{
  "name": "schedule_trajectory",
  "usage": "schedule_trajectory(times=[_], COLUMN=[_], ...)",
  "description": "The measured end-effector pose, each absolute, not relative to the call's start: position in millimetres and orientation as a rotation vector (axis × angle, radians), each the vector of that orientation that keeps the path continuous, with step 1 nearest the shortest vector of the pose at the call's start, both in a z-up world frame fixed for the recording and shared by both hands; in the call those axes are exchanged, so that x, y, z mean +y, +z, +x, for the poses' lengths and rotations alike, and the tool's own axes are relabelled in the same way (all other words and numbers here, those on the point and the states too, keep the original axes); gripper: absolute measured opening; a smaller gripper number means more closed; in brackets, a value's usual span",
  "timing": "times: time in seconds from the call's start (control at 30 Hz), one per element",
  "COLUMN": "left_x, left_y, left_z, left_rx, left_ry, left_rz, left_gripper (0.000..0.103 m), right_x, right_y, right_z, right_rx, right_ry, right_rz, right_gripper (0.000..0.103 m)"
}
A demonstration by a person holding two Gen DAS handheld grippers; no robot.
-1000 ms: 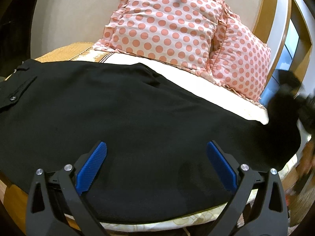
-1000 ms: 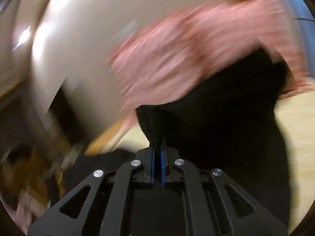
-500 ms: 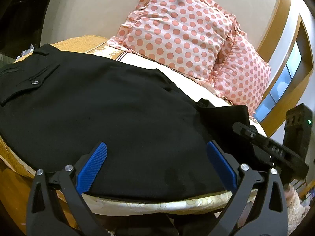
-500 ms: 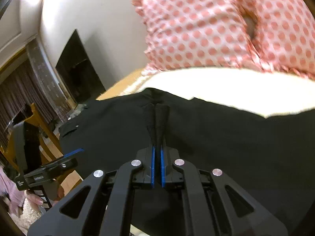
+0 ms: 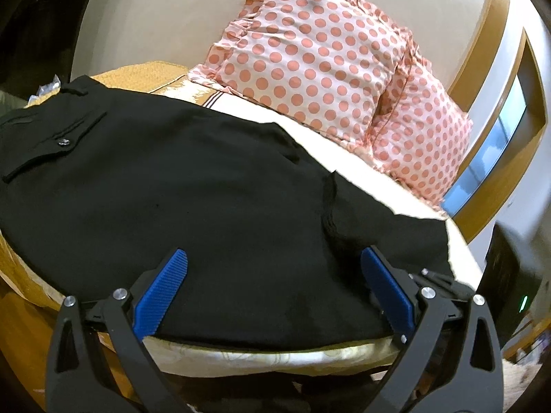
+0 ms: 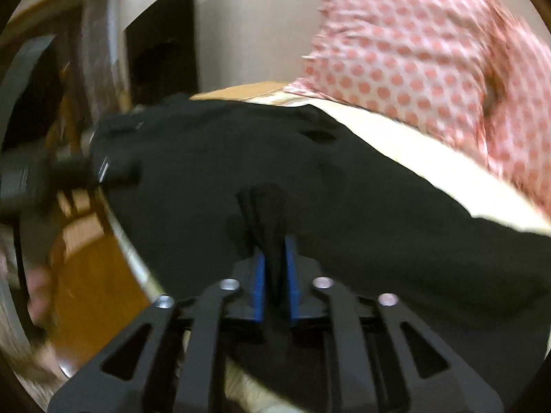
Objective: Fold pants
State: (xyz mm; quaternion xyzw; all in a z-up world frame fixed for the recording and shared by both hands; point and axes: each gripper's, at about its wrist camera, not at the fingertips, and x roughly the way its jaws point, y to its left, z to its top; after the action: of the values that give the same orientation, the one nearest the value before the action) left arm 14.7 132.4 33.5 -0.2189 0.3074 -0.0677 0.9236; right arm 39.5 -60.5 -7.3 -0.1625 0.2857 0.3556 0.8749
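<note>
Blue pads, left: your left hand-held gripper stands wide open at the bottom of the left wrist view, its ribbed fingers spread apart with nothing between them, the black cloth showing behind the gap.
Blue pads, right: your right hand-held gripper is nearly closed at lower centre of the right wrist view, with a bunched pinch of black fabric rising from between its pads; the frame is blurred, so you cannot tell how firm the hold is.
Pants: the black pants lie spread across the bed, filling the middle of the left wrist view, with the waistband and a buttoned pocket at the left edge of the frame. A raised fold sits right of centre, just above the right finger.
Pants, right view: the same pants run from left of centre to the right edge.
Bed: a cream sheet shows beyond the pants, toward the upper right.
Pillows: two pink polka-dot pillows lean against the wall in the upper right, one partly in front of the other.
</note>
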Motion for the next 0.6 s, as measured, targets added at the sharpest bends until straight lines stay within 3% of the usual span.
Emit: schedule_trajectory(times=[0.23,0.37,0.47,0.6], left_x=[182,216,244,278], left_y=[59,59,55,47], left_z=[-11,-23,-32,-38], left_rx=[0.495,0.468,0.452,0.453], left_ry=[-0.038,0.047,0.109,0.154], left_rz=[-0.533,-0.609,-0.683,-0.779], left_gripper=[0.101,0.101,0.101,0.101], right_x=[-85,-65,-58,-71], right_y=[21,-1,-7,-9], right_z=[64,80,61,68], right_rx=[0.562,0.715,0.647,0.691], right_ry=[0.698,0.660,0.669,0.712], right_rz=[-0.128,-0.214,-0.303,-0.193], right_gripper=[0.030,0.030,0.031,0.031])
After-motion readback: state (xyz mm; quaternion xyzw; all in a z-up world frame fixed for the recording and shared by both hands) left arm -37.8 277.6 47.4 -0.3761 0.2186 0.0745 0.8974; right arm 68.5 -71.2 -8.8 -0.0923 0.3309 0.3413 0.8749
